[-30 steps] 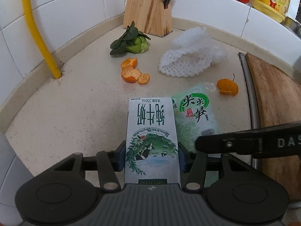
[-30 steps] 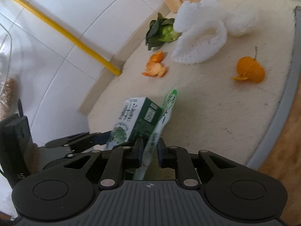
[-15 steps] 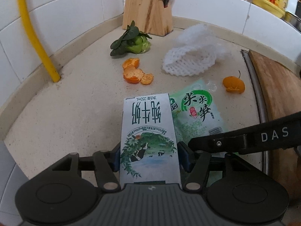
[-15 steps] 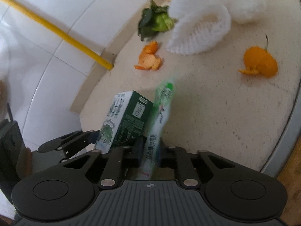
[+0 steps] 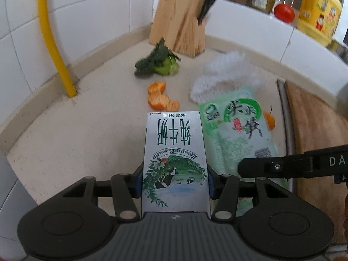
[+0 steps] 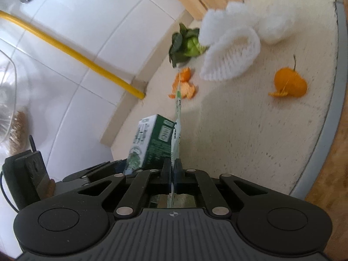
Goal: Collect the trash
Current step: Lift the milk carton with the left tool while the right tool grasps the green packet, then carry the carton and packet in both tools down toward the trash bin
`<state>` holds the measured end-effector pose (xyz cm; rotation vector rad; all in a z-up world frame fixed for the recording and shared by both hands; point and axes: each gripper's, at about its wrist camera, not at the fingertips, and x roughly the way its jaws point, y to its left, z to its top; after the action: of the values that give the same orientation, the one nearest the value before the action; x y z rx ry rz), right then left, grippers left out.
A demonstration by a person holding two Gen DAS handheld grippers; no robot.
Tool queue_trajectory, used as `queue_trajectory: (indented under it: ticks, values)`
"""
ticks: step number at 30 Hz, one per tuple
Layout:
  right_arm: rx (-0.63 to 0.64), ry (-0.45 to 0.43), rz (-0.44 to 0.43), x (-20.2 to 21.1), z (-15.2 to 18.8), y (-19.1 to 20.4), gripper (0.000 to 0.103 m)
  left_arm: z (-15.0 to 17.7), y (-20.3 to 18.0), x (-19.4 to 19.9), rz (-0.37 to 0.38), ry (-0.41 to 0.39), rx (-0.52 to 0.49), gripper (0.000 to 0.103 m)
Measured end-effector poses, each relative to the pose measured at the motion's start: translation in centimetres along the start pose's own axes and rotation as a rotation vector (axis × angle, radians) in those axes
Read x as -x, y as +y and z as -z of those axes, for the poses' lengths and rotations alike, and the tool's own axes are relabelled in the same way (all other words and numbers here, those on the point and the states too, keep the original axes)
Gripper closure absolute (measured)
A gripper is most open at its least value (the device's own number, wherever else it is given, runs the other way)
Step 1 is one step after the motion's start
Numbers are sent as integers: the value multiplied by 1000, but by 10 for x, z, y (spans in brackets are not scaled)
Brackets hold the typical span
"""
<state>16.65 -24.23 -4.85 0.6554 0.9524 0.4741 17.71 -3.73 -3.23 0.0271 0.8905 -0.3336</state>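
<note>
My left gripper (image 5: 175, 183) is shut on a green and white milk carton (image 5: 175, 156), held above the beige counter (image 5: 87, 134). The carton also shows in the right wrist view (image 6: 152, 143). My right gripper (image 6: 173, 169) is shut on a green snack wrapper (image 6: 177, 126), seen edge-on; in the left wrist view the wrapper (image 5: 235, 126) hangs flat beside the carton. On the counter lie orange peels (image 5: 161, 100), another peel with a stem (image 6: 289, 82), a white foam fruit net (image 6: 230, 50) and a green vegetable scrap (image 5: 161, 65).
A wooden knife block (image 5: 184, 21) stands at the back wall. A yellow pipe (image 5: 54, 43) runs down the tiles on the left. A wooden cutting board (image 5: 315, 130) lies on the right. A tomato (image 5: 283, 13) and a yellow bottle (image 5: 317, 6) sit on the ledge.
Both grippers have lifted with their loads and tilted up. The wrapper now hangs clear of the counter, and more of the back wall and ledge shows.
</note>
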Motion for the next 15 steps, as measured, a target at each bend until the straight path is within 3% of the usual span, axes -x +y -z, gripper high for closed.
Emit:
queue_trajectory:
  ticks: [8,15]
  values:
    - [6,-94,-10,27,-12,5,100,-7,8,19,-5,-51,31,56]
    - [13,-119,10,32,-14,8,100,-9,15,34,-25,-96,51,56]
